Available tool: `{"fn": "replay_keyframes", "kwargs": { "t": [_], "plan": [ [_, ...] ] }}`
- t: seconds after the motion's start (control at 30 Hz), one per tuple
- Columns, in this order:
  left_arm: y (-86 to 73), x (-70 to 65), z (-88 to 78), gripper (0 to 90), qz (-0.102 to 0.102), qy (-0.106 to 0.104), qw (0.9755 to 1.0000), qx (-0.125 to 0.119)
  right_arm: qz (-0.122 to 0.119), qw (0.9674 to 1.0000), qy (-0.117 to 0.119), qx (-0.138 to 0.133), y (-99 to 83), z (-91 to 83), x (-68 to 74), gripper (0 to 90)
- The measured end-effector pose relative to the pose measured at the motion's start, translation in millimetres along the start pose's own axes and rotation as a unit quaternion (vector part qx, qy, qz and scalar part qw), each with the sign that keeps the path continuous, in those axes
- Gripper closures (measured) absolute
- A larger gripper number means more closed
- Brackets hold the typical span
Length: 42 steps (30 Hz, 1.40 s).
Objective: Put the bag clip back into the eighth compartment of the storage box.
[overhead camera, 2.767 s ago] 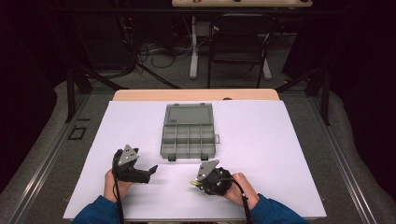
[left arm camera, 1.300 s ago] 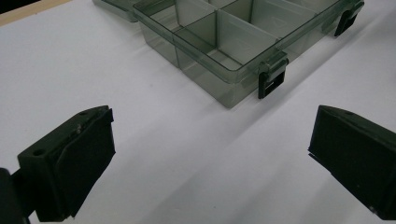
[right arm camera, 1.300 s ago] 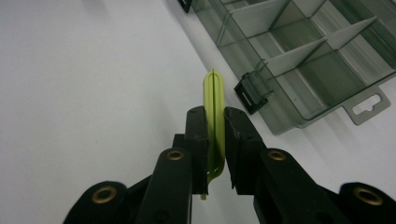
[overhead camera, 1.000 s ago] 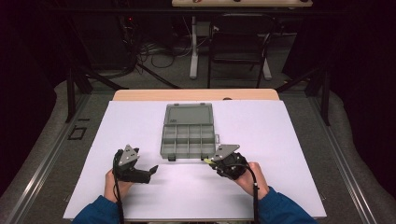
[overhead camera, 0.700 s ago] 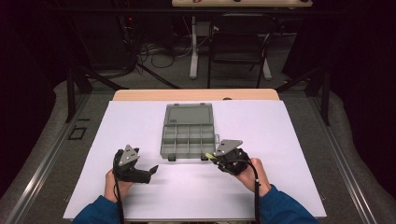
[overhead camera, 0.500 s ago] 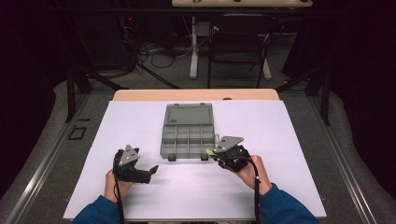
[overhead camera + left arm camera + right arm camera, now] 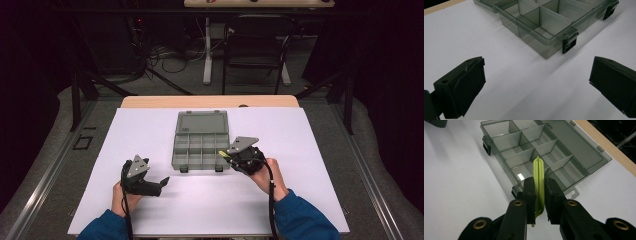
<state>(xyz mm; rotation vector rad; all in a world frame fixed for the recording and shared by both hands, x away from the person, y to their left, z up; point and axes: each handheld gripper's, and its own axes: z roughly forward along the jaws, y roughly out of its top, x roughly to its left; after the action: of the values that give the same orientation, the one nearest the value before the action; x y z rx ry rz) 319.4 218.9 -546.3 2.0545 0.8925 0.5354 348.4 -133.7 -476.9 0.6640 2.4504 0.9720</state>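
Observation:
A smoky grey compartment box lies open mid-table, its lid flat behind it and several cells empty. My right gripper hovers at the box's near right corner, shut on a thin yellow-green plastic strip. The strip stands on edge between the pads and points over the near right cells. My left gripper rests on the table to the near left of the box, open with nothing between its jaws. In the left gripper view the box's front wall and latch lie ahead.
The box sits on a white table cover with a wooden edge at the back. Beyond the table stand dark chair and desk legs and cables. White surface stretches left, right and in front of the box.
My right gripper has carried the green strip up and away from the near edge to the box's near right corner. The left gripper has stayed put.

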Motion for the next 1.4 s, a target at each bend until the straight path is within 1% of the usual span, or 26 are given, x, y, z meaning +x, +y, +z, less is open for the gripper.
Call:
{"fn": "replay_keyframes", "kwargs": {
  "t": [0.23, 0.37, 0.43, 0.47, 0.53, 0.57, 0.8, 0.83, 0.87, 0.9, 0.93, 1.07, 1.2, 1.4],
  "plan": [
    [0.1, -0.1, 0.0, 0.1, 0.0, 0.0, 1.0, 0.0, 0.015, 0.9999, -0.002, -0.001, 4.1, 6.0, -7.7, 80.2],
    [0.1, -0.2, 0.0, 0.1, -0.001, 0.0, 1.0, -0.001, 0.023, 0.9997, -0.002, 0.003, 7.0, 10.7, -10.8, 80.2],
    [0.0, -0.2, 0.0, 0.1, -0.001, 0.0, 1.0, -0.001, 0.03, 0.9995, -0.003, 0.003, 8.0, 14.1, -12.0, 80.2],
    [0.0, -0.1, 0.0, 0.1, -0.001, 0.0, 1.0, -0.002, 0.038, 0.9992, -0.002, 0.008, 8.8, 17.0, -13.4, 80.2],
    [0.0, -0.1, 0.0, 0.1, -0.001, 0.0, 1.0, -0.001, 0.041, 0.9991, -0.002, 0.01, 9.2, 18.6, -14.1, 80.2],
    [0.0, -0.1, 0.0, 0.1, -0.001, 0.0, 1.0, -0.002, 0.048, 0.9988, -0.002, 0.008, 9.7, 22.4, -15.2, 80.2],
    [0.1, -0.1, 0.0, 0.1, -0.001, 0.0, 1.0, -0.002, 0.058, 0.9981, 0.0, 0.018, 12.5, 29.2, -16.9, 80.2],
    [0.1, -0.1, 0.0, 0.1, -0.001, 0.0, 1.0, -0.002, 0.058, 0.9982, -0.001, 0.014, 12.6, 31.2, -16.9, 80.2],
    [0.1, -0.2, -0.2, 0.1, -0.001, 0.0, 1.0, -0.002, 0.058, 0.9981, 0.0, 0.019, 13.1, 32.4, -17.1, 80.1],
    [0.1, -0.2, -0.3, 0.2, -0.001, 0.001, 1.0, -0.003, 0.062, 0.9979, -0.001, 0.018, 13.1, 34.2, -16.7, 80.1],
    [0.1, -0.1, -0.4, 0.1, -0.001, 0.001, 1.0, -0.002, 0.061, 0.9978, 0.001, 0.024, 13.4, 35.7, -17.1, 80.1],
    [-0.1, 0.1, -0.2, 0.1, -0.001, 0.0, 1.0, -0.003, 0.065, 0.9975, -0.001, 0.029, 13.2, 40.4, -18.2, 80.1],
    [0.0, 0.0, -0.6, 0.1, -0.001, 0.001, 1.0, -0.003, 0.072, 0.997, 0.0, 0.027, 12.2, 44.5, -19.2, 80.2],
    [0.1, -0.1, -0.7, 0.1, 0.0, 0.001, 1.0, -0.003, 0.084, 0.9957, 0.003, 0.039, 9.7, 49.6, -21.1, 80.0]
  ]
}}
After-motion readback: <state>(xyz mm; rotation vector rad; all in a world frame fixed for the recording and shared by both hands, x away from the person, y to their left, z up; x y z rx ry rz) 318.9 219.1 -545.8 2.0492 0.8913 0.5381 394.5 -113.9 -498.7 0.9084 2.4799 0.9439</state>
